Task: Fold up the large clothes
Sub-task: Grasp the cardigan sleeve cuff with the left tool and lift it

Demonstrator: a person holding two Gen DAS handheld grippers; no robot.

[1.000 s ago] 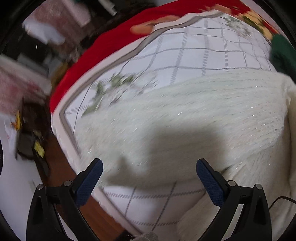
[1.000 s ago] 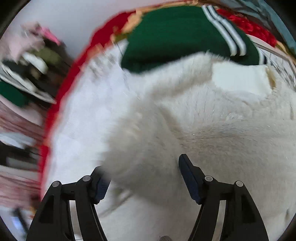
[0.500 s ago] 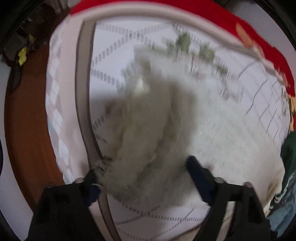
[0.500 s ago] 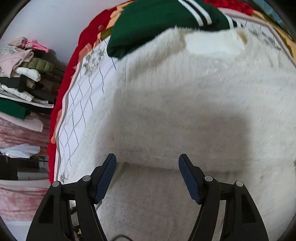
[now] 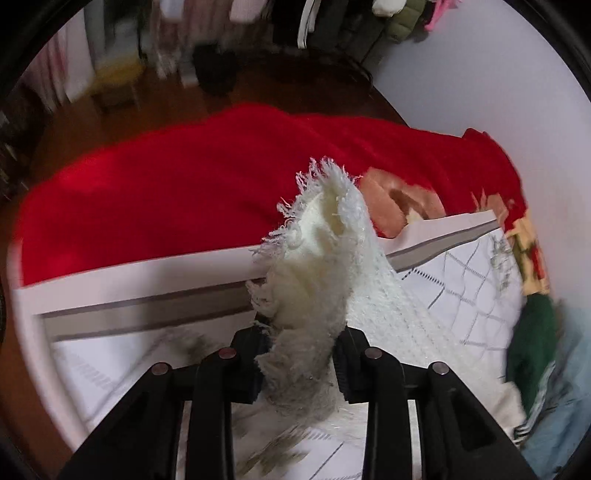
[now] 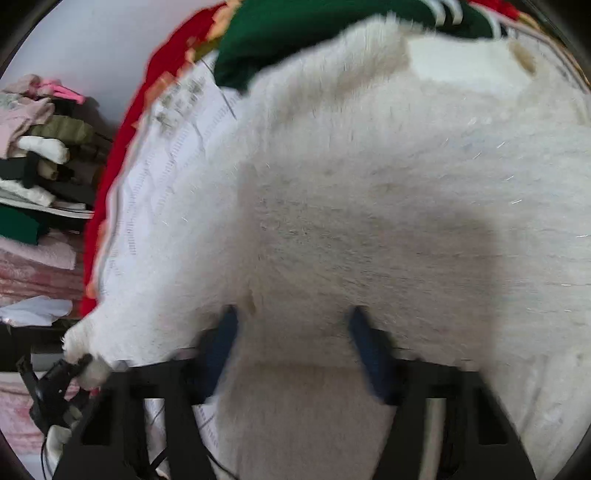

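A fluffy white knit sweater [image 6: 388, 206] lies spread on a bed with a white checked quilt [image 5: 472, 295]. My left gripper [image 5: 299, 354] is shut on a fringed end of the sweater [image 5: 321, 258], which stands up between its jaws above the bed's edge. In the right wrist view my right gripper [image 6: 291, 343] is open, its blue pads [image 6: 221, 339] straddling a fold of the sweater's body just above the fabric. The left gripper with its pinched sweater end also shows at the lower left of the right wrist view [image 6: 77, 365].
A red blanket [image 5: 184, 199] hangs over the bed's side. A green garment with white stripes [image 6: 314, 29] lies at the sweater's far side; it shows too in the left wrist view [image 5: 532, 339]. Stacked folded clothes [image 6: 33, 155] sit beside the bed. Brown floor with clutter [image 5: 147, 85] lies beyond.
My left gripper closed on the sweater's fringed end and lifted it, swinging toward the bed's edge. My right gripper moved slightly in over the sweater and stayed open.
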